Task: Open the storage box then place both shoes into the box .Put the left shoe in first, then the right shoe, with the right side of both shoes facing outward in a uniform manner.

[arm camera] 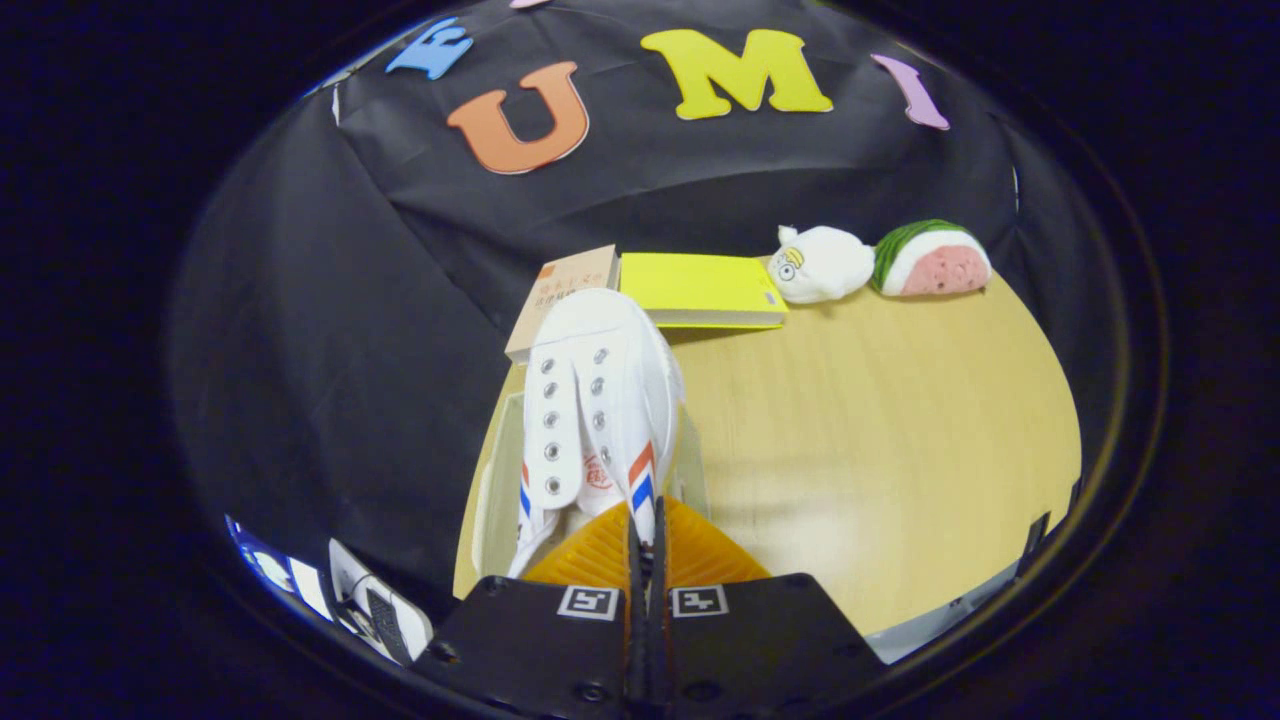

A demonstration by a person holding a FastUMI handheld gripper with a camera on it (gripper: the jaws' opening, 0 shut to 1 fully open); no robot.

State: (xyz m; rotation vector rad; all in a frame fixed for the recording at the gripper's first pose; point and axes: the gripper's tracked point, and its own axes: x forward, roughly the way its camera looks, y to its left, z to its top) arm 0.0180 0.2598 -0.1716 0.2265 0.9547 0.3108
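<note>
while the gripper clamps its heel, the white shoe points lengthwise straight ahead over the box.

From my seat, the gripper has its fingers pressed together on the white shoe's collar, and they cover its heel, so I can't see how deep the grip goes. The shoe hides most of the storage box beneath it; I can make out little more than a pale wall. It also covers a corner of the tan book and the near left corner of the yellow book. The print on the tan book is too small to read.
</note>
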